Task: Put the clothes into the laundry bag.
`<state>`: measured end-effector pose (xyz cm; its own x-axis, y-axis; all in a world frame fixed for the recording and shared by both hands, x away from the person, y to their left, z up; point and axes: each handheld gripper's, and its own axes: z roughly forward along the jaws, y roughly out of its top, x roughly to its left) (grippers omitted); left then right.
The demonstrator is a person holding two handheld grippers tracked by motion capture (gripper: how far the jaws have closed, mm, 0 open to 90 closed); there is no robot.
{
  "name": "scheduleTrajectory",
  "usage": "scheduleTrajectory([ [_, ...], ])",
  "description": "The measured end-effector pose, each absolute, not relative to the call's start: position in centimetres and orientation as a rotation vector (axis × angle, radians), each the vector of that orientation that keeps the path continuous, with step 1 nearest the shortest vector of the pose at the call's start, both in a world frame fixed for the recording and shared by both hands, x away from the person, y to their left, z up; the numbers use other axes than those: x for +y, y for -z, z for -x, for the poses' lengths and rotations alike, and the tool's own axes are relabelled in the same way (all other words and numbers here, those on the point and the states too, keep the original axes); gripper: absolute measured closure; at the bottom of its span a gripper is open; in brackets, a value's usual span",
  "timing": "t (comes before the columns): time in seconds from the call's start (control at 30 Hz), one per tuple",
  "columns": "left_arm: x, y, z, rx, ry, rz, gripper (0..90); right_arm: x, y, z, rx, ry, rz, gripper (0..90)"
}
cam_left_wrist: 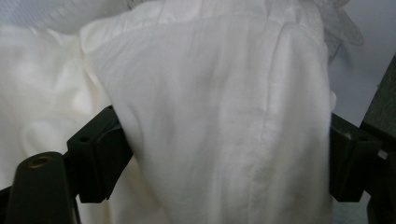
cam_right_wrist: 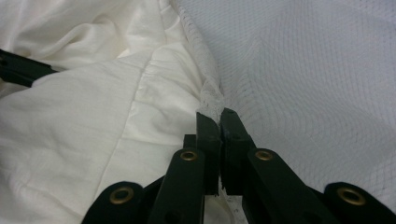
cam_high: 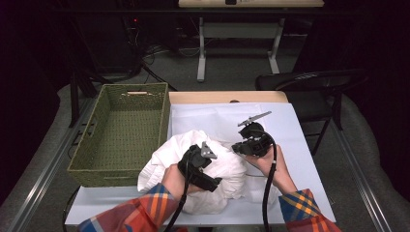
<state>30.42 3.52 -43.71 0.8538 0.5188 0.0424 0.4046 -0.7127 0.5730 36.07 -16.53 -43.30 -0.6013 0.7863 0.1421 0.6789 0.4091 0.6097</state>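
A white garment (cam_high: 228,170) lies bunched on the white-covered table (cam_high: 290,125), next to the basket. My left gripper (cam_high: 197,165) rests on the pile's front. In the left gripper view my left gripper (cam_left_wrist: 222,158) is open, its jaws wide apart, and a thick fold of the white cloth (cam_left_wrist: 215,102) fills the gap between them. My right gripper (cam_high: 243,146) sits at the pile's right side. In the right gripper view my right gripper (cam_right_wrist: 219,119) is shut on the gathered seam where the garment's mesh layer (cam_right_wrist: 303,88) meets the plain cloth (cam_right_wrist: 93,121).
An empty green woven basket (cam_high: 116,175) stands at the table's left, touching the garment. A dark chair (cam_high: 309,82) stands beyond the table's right back corner. Bare white cover lies behind and to the right of the pile. A second table (cam_high: 239,29) stands farther back.
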Motion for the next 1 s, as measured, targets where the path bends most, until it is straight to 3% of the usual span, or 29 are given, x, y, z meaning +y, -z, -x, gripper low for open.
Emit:
scheduleTrajectory([
  [0.13, 3.4, 43.5, -32.1, 0.561, -0.238, -2.618, 10.1, -16.5, 43.5, -36.2, 2.503, -0.967, -1.306, 88.0],
  [0.33, 3.1, 46.6, -34.7, 0.464, 0.027, -2.755, 9.8, -16.6, 43.8, -36.3, 2.519, -0.958, -1.316, 87.8],
  [0.43, 3.4, 48.2, -35.0, 0.409, 0.137, -2.721, 25.3, -16.7, 43.9, -36.3, 2.53, -0.965, -1.302, 87.8],
  [0.53, 3.8, 49.0, -34.6, 0.382, 0.127, -2.681, 47.8, -16.8, 43.9, -36.2, 2.531, -0.961, -1.289, 88.0],
  [0.63, 4.2, 48.9, -34.1, 0.406, 0.093, -2.628, 61.4, -16.8, 43.7, -36.1, 2.519, -0.955, -1.291, 88.1],
  [0.77, 5.0, 48.4, -33.4, 0.51, 0.077, -2.511, 67.6, -17.1, 43.3, -36.1, 2.484, -0.959, -1.293, 88.3],
  [1.0, 4.5, 46.7, -31.3, 0.75, 0.063, -2.281, 68.6, -17.6, 41.1, -35.3, 2.423, -1.038, -1.265, 88.5],
])
